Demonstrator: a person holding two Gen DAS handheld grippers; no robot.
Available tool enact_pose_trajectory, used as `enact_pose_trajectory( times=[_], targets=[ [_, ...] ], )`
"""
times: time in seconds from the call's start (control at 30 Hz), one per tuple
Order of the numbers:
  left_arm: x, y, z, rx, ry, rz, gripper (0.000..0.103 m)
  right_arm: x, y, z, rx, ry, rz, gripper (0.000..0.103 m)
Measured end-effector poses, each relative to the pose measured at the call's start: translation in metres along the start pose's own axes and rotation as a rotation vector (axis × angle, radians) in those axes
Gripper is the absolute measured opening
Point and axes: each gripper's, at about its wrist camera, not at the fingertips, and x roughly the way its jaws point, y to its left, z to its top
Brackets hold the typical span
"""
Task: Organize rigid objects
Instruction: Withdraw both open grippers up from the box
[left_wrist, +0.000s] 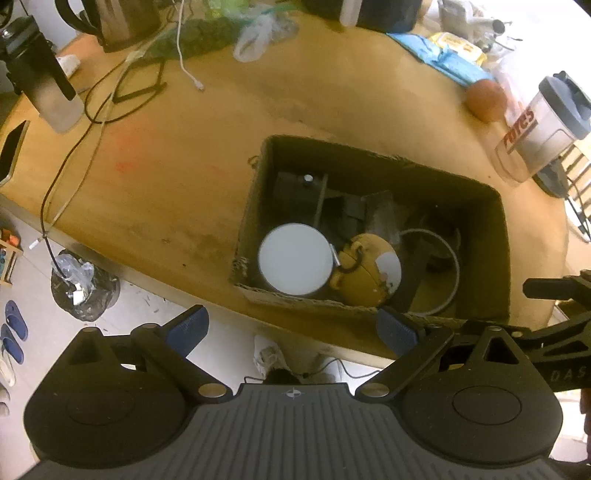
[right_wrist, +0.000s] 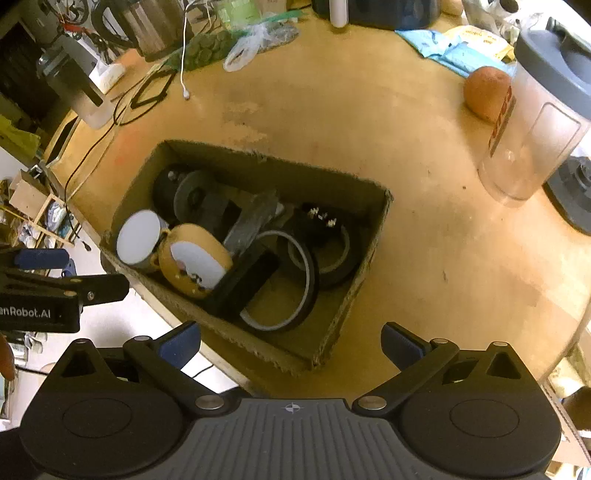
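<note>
Left gripper: blue-padded jaws spread wide, nothing between them, low centre of the left wrist view, just above the near edge of the round tan wooden table. Right gripper: jaws likewise wide and empty, low centre of the right wrist view. Directly beyond both sits an open brown cardboard box, centre-right in the left view, centre-left in the right view, at the table's near edge. Inside, at its lower left: a round white-topped can touching a yellow rounded case with a white patch. To their right, a thin grey-rimmed ring leans against a black tape roll. Other dark parts fill the rear; not identifiable. Outside the box: an orange fruit upper right, beside a clear plastic jar with a grey lid. Black cables lie upper left.
</note>
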Motion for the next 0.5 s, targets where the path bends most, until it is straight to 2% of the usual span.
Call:
enact_pose_trajectory(
  times=[0.5],
  targets=[
    [0.006, -0.015, 0.004, 0.048, 0.042, 0.006, 0.1, 0.0, -0.008, -0.007, 0.032, 0.022, -0.018, 0.103]
  ],
)
